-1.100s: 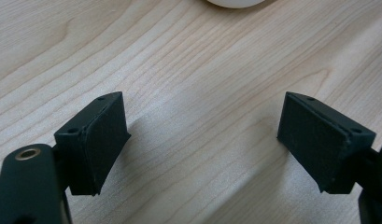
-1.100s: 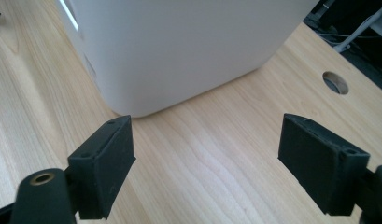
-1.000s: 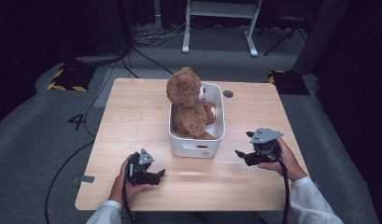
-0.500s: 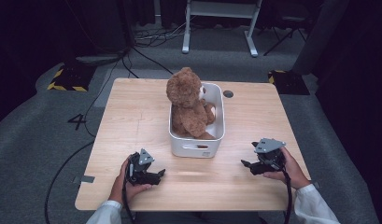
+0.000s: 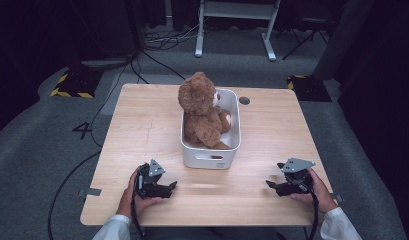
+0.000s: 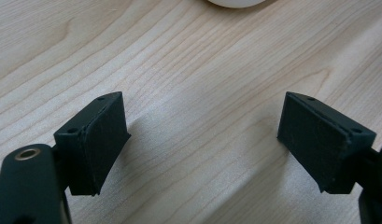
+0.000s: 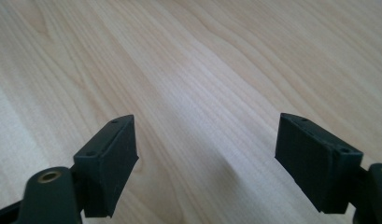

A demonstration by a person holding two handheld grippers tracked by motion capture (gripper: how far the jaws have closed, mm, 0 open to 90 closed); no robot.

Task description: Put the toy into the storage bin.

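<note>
Here we see the brown teddy bear (image 5: 202, 112) sitting upright in the white bin (image 5: 207, 159), which stands in the middle of the wooden counter (image 5: 137, 125), a little toward its far edge. The bear's head rises above the bin's rim. Our left claw (image 5: 171, 186) rests low on the counter near the front edge, to the left of the bin and apart from it. Its jaws are released, spread wide over bare wood with nothing between them. In the left gripper view we see a rounded white edge of the bin at the top. Our right claw (image 5: 271, 184) sits near the front edge to the right of the bin, well apart from it. It is released too, and grips nothing.
</note>
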